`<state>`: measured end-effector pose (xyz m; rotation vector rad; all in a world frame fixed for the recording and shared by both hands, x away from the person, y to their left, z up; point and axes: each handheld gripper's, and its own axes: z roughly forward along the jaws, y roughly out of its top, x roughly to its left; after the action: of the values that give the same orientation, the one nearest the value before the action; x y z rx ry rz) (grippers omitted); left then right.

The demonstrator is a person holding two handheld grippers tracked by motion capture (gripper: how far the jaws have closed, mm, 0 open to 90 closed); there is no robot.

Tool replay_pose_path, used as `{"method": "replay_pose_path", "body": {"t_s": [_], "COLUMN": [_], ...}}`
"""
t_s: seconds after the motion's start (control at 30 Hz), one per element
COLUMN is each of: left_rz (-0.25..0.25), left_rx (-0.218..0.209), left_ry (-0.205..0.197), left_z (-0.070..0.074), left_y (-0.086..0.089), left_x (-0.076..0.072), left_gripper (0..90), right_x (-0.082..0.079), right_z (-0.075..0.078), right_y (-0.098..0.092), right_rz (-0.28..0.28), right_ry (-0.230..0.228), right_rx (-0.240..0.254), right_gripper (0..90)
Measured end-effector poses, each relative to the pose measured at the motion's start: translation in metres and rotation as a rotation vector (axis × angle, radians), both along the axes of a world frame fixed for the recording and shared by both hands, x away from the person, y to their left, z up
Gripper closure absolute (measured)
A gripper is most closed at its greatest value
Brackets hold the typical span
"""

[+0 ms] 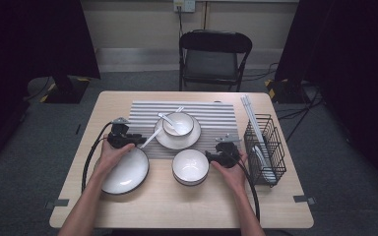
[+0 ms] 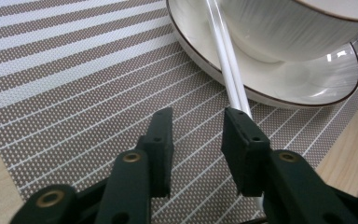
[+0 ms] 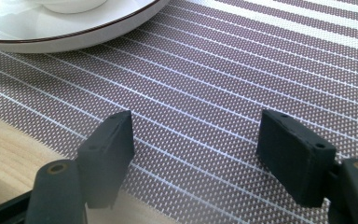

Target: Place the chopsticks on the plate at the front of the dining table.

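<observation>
White chopsticks [image 2: 228, 70] leaned on the saucer [image 2: 303, 93] rim beside your left gripper [image 2: 198, 123], whose jaws stood apart and gripped nothing. You did well to draw back straight, not brushing them. Your right gripper [image 3: 196, 135] gaped empty over the striped mat [image 3: 223, 70]. Wooden table [image 1: 177, 206], a wire rack [image 1: 266, 147], a folding chair [image 1: 215, 59] beyond.
</observation>
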<state>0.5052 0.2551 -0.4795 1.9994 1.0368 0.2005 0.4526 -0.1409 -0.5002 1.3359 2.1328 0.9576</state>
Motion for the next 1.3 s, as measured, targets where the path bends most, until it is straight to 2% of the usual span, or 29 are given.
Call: {"method": "replay_pose_path", "body": {"t_s": [0.93,1.23,1.3], "left_rz": [-0.001,-0.006,-0.015], "left_rx": [0.039,0.038,0.027], "left_ry": [-0.003,0.002,0.004], "left_z": [0.0017,0.0013,0.0008], "left_y": [-0.0056,-0.0080,-0.0078], "left_x": [-0.0035,-0.0042,-0.0041], "left_gripper": [37.6,32.4,31.5], "right_x": [0.0000,0.0000,-0.0001], "right_z": [-0.0001,-0.0001,0.0000], "right_y": [0.0000,0.0000,0.0001], "right_rz": [0.000,-0.001,-0.001], "right_ry": [-0.001,-0.001,0.000], "right_rx": [0.001,0.001,0.000], "right_gripper": [26.7,26.8,26.8]}}
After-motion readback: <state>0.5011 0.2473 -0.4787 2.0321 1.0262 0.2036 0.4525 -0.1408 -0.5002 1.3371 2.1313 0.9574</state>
